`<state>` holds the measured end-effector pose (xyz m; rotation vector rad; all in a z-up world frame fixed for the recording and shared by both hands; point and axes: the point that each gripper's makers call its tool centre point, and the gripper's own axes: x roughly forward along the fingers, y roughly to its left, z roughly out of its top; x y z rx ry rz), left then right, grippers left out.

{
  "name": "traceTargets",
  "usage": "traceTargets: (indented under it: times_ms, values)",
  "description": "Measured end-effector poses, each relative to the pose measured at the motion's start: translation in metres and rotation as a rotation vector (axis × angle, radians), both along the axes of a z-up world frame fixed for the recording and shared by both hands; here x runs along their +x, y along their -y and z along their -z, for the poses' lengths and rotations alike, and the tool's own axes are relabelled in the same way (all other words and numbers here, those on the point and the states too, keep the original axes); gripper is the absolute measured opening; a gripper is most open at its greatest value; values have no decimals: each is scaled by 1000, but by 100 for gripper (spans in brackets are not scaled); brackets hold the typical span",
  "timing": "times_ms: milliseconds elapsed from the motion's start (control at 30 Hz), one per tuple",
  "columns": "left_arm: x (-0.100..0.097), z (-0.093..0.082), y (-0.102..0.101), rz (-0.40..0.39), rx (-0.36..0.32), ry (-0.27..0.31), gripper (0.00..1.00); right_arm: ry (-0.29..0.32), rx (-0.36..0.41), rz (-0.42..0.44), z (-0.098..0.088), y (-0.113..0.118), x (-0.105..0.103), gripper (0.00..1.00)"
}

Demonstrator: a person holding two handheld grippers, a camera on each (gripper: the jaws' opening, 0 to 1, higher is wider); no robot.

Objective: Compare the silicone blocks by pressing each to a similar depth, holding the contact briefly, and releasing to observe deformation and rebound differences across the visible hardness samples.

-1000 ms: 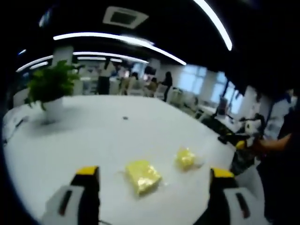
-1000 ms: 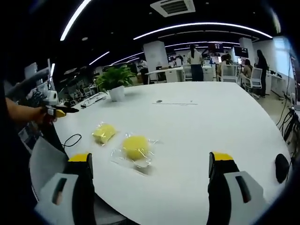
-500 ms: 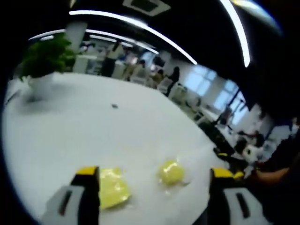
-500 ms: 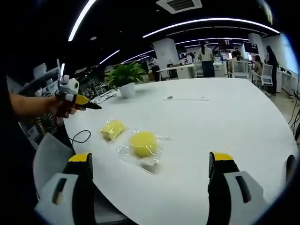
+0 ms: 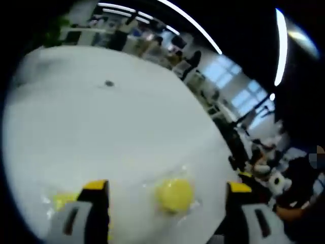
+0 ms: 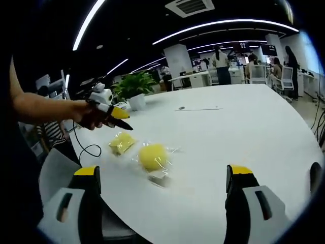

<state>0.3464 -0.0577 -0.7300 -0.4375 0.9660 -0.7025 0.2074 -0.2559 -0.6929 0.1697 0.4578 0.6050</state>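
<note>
The left gripper (image 5: pixel 167 190) is spread wide, its two yellow-tipped jaws rising from the bottom of the left gripper view with nothing between the tips but open air. Between those jaws, and beyond them on the white table (image 5: pixel 101 132), lies the round silicone block (image 5: pixel 174 194), a yellow piece wrapped in clear plastic film. The flat silicone block (image 5: pixel 64 200), also yellow and film-wrapped, lies at the left jaw and is partly hidden behind it; contact between jaw and block cannot be determined, as this view is blurred. A small dark spot (image 5: pixel 108 83) marks the table surface farther off. The right gripper (image 6: pixel 162 175) is likewise spread wide and holds nothing. In the right gripper view the round silicone block (image 6: pixel 153 156) and the flat silicone block (image 6: pixel 122 143) lie near each other but apart on the table (image 6: pixel 244 132), both ahead of the jaws and closer to the left jaw than to the right. In that view the person's hand (image 6: pixel 89 116) holds the left gripper (image 6: pixel 114 113) above the table just beyond the flat silicone block, its yellow-and-black tips pointing toward the blocks; clearance between the tips and the block cannot be determined. A black cable (image 6: pixel 87 150) lies looped at the table edge near the flat block. A potted plant (image 6: pixel 133 87) stands on the far side of the table.
</note>
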Motion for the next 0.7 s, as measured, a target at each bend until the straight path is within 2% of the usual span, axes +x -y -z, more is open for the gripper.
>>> traceTargets:
  times_ms: [67,167,267,333,433,533,700]
  values:
    - [-3,9,5,5,-7,-59,94,-4,-3,2,1,3,-2,96]
    - [1,19,13,17,-16,-52,86,-10,-1,12,2,6,-3,96]
    - [2,32,19,24,-57,-106,80,-9,-2,8,3,4,-5,96]
    - [4,37,19,23,-55,-108,75,-7,-7,10,4,3,-4,96]
    - [0,41,21,27,-81,-151,60,-12,6,26,1,4,-6,96]
    - [-4,45,25,28,-127,-221,50,-14,7,32,-2,3,-10,96]
    - [-1,59,19,26,-97,-245,29,-34,-5,37,2,-4,-18,96]
